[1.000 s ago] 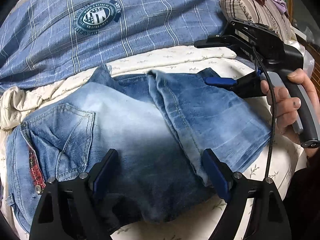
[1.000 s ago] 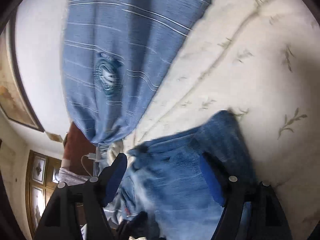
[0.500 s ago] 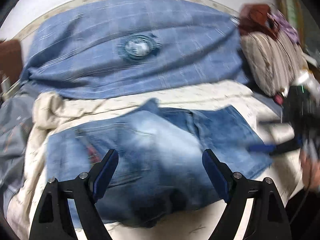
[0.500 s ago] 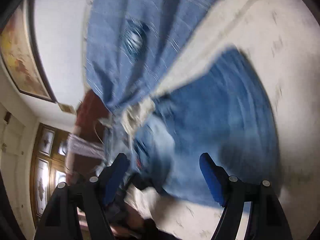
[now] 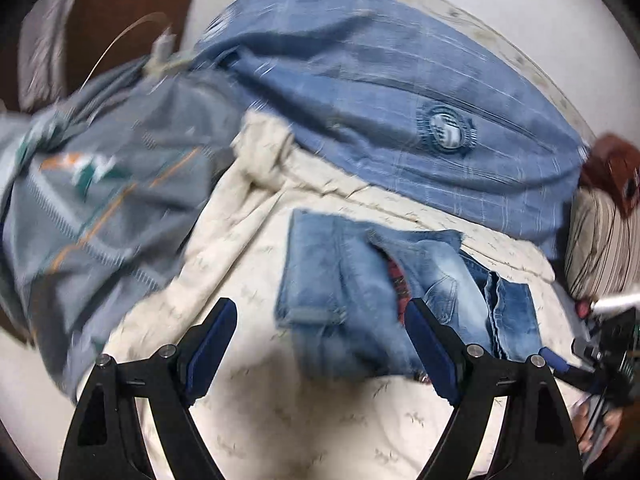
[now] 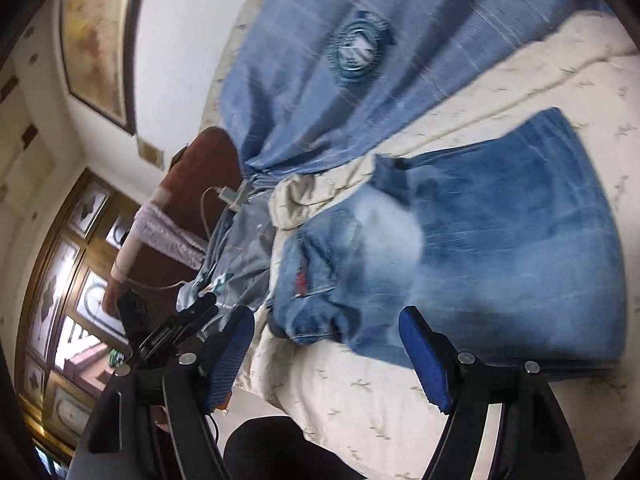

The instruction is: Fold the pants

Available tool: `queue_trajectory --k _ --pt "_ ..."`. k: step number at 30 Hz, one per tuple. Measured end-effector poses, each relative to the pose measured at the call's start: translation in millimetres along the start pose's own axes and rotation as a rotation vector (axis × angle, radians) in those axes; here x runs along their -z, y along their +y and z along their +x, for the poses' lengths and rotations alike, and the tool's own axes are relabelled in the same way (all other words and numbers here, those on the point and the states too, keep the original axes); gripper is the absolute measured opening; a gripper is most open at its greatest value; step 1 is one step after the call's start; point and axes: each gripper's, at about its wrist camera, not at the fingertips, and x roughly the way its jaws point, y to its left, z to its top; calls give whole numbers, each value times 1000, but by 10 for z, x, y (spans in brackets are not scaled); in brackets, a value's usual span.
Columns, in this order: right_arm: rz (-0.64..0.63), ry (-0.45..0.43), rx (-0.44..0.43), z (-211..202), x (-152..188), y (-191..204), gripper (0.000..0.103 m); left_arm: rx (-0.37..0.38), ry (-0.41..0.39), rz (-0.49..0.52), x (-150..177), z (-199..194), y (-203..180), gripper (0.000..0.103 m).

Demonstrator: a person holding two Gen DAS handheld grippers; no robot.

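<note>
Both sets of jaws stand wide apart and grip nothing. Seen from its own camera, the left gripper (image 5: 320, 350) hovers above the cream bedsheet (image 5: 280, 420), clear of the jeans (image 5: 384, 292), which lie folded into a compact bundle just ahead and to its right. In the right gripper's (image 6: 326, 354) view the jeans (image 6: 480, 256) spread directly beyond its jaws, untouched, long axis running left to right, so the right hand looks the nearer to the denim. Beyond the jeans lies a blue plaid cover (image 5: 380, 92); to their left in the left view, a grey printed cloth (image 5: 100, 184). Folding appears largely done.
</note>
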Motion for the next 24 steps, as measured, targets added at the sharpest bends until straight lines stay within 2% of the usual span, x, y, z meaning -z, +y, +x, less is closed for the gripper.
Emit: queue_trajectory --k 4,6,11,17,20,24 --pt "-88 4 71 114 94 169 78 -8 76 -71 211 130 146 86" --pt "-116 33 67 185 130 214 78 -4 102 -95 264 212 190 86" --pt "-184 58 114 276 202 263 78 53 157 -166 296 458 218 86" --pt "-176 41 135 227 160 180 78 100 194 -211 186 816 155 86" --pt "-164 32 147 190 115 120 78 158 258 -226 188 1069 85 86" --pt "-150 15 170 143 59 50 78 138 267 -190 183 1281 -30 86"
